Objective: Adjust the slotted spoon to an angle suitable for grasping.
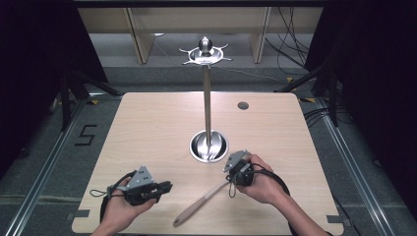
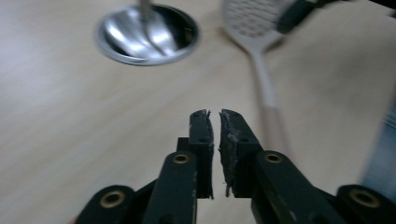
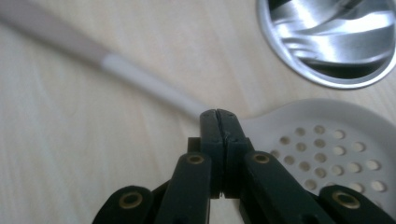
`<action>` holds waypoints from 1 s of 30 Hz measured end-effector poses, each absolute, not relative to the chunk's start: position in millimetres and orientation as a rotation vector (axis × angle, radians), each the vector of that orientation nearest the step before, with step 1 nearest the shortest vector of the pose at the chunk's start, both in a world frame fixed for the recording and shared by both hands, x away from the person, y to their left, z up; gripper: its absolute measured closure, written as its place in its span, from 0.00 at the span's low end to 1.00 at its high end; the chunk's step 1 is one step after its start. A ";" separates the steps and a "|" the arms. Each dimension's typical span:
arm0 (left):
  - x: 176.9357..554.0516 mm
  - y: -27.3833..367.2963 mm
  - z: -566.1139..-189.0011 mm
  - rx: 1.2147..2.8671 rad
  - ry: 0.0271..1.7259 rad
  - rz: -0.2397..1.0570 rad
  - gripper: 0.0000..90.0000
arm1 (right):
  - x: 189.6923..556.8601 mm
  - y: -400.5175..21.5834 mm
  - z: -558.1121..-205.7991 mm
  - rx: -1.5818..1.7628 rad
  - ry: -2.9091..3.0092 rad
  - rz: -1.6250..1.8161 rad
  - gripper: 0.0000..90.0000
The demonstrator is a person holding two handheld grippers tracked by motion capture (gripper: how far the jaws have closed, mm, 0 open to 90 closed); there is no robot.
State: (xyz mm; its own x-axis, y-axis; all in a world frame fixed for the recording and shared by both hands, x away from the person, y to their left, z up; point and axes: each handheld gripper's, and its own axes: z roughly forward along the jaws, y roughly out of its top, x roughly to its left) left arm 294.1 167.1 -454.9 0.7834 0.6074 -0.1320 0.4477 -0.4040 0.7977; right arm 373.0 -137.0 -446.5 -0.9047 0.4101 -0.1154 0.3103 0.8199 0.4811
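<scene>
Right gripper view looks along the right gripper (image 3: 219, 114), whose jaws are pressed together with nothing between them; their tips hover over the neck of the slotted spoon (image 3: 322, 144), where the pale shaft widens into the perforated head; whether they touch it I cannot tell. The head lies just right of the tips in this view; the handle runs away up and left, white near the neck and tan farther out. Judging by its look, the spoon is light, stiff plastic or silicone-coated, smooth and a little slippery; the thin shaft near the neck seems the best place to pinch, since the broad flat head would offer no purchase and the far handle end would let the head droop. Beyond the head sits the polished round base of the metal stand (image 3: 336, 42), near but apart.

In the left gripper view, the left gripper (image 2: 215, 114) also has its jaws closed but for a hairline gap, empty; the spoon (image 2: 261, 70) lies ahead and to its right; the stand's base (image 2: 147, 35) is ahead to its left.

From the high view, the bench (image 1: 147, 128) is pale wood-grain laminate, flat and smooth; the stand's pole rises to a hooked crown (image 1: 205, 51); around stand dark curtains, grey floor, cables and light wooden furniture behind.
</scene>
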 end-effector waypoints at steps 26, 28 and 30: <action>265.9 113.1 -478.8 2.409 0.615 0.012 0.99 | 353.0 -92.6 -460.4 0.404 3.162 0.303 1.00; 262.6 115.1 -478.0 2.393 0.641 0.002 0.99 | 352.9 -83.3 -464.7 0.250 3.184 0.343 1.00; 260.5 119.4 -475.6 2.372 0.652 -0.004 0.99 | 342.3 -70.2 -464.0 0.355 3.228 0.300 1.00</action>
State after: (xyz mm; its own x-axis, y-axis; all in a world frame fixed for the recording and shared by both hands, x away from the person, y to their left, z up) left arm 260.5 119.4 -475.6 0.8751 0.4532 -0.1697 0.4552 -0.6519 0.6065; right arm 342.3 -70.2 -464.0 -0.9692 0.2036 0.1385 0.2257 0.9595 0.1686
